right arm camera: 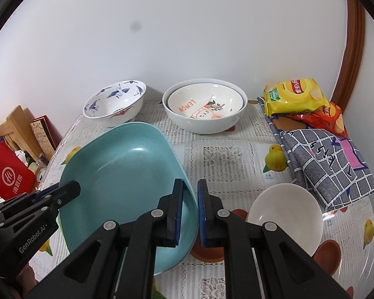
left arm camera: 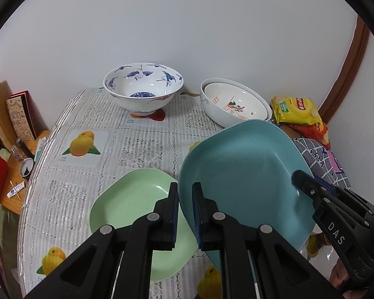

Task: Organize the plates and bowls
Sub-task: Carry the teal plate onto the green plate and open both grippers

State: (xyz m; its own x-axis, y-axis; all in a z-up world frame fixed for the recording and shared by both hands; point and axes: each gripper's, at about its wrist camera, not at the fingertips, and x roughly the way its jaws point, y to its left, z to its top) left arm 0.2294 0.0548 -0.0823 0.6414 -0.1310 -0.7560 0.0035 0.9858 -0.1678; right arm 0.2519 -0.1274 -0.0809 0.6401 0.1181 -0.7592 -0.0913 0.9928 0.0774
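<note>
A teal plate [left arm camera: 241, 174] is held tilted above the table, gripped on opposite rims by both grippers. My left gripper [left arm camera: 185, 214] is shut on its left rim. My right gripper [right arm camera: 190, 214] is shut on its right rim; it also shows in the left wrist view [left arm camera: 309, 189]. A light green plate [left arm camera: 134, 206] lies flat on the table, partly under the teal plate. A blue-and-white bowl [left arm camera: 143, 87] stands at the back. A white "LEMON" bowl nested in a bigger white bowl [right arm camera: 204, 107] stands at the back right. A plain white bowl [right arm camera: 286, 214] stands near the front right.
The table [left arm camera: 137, 147] has a lace cloth with fruit prints. Yellow and red snack bags [right arm camera: 296, 97] and a folded checked cloth [right arm camera: 329, 164] lie at the right. A side shelf with books and small bottles [left arm camera: 15, 137] stands to the left. The wall is close behind.
</note>
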